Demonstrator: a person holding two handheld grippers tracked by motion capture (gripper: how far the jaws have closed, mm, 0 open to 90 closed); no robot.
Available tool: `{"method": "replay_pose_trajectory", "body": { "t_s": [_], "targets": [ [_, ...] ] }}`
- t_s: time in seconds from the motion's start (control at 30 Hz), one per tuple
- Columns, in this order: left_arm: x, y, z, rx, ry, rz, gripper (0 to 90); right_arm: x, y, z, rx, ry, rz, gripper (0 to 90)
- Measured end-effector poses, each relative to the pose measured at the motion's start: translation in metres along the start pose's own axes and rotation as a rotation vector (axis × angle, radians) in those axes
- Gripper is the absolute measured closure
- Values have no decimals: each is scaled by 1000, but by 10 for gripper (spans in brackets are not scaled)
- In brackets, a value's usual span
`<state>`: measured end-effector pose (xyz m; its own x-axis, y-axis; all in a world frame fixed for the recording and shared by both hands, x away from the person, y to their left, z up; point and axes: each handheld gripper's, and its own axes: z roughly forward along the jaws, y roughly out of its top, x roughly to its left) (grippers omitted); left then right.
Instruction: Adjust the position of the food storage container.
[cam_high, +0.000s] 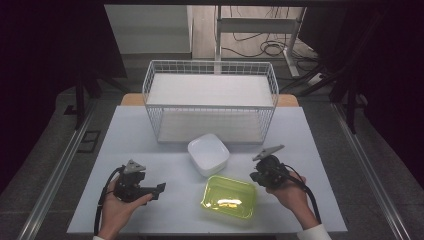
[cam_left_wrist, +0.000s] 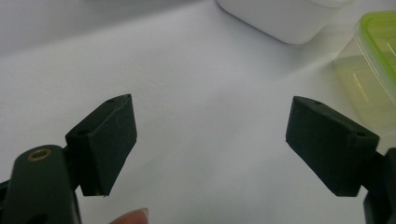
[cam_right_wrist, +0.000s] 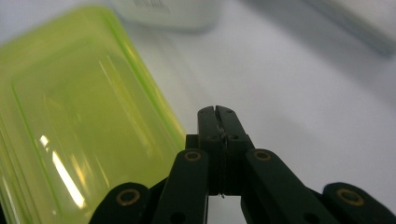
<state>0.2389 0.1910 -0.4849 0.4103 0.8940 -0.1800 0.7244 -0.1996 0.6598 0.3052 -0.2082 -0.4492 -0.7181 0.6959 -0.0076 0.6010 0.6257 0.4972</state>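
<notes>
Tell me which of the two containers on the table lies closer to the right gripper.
The translucent green container, directly beside the right gripper. The white container sits farther back, nearer the wire basket; colour separates them at a glance.

Tabletop layout, read as a clock face

A wire basket (cam_high: 210, 102) stands at twelve o'clock on the tabletop (cam_high: 150, 135); a square dish (cam_high: 208, 153) sits at centre, a lidded container (cam_high: 229, 196) just beside it toward five o'clock, between the left hand-held gripper (cam_high: 159, 189) and right hand-held gripper (cam_high: 252, 176).

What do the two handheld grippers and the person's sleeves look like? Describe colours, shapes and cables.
Both the left gripper and right gripper are black, each topped by a grey three-cornered plate and trailing a black cable. Brass-coloured rivets mark the jaw links. A white sleeve shows at the right wrist.
</notes>
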Motion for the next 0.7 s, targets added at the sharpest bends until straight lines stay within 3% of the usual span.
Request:
{"method": "replay_pose_trajectory", "body": {
  "t_s": [0.1, 0.23, 0.43, 0.7],
  "targets": [
    [0, 1, 1, 2, -3, 0, 160, -3, -27, -5, 33, -10, 52, 890],
    [-1, 2, 3, 6, -9, 4, 160, 4, -44, -5, 69, 4, 69, 890],
    [-2, 3, 4, 11, -15, 6, 159, 11, -45, 4, 106, 21, 61, 890],
    [-1, 2, 3, 12, -10, 4, 159, 12, -38, 9, 110, 20, 46, 890]
  ]
}}
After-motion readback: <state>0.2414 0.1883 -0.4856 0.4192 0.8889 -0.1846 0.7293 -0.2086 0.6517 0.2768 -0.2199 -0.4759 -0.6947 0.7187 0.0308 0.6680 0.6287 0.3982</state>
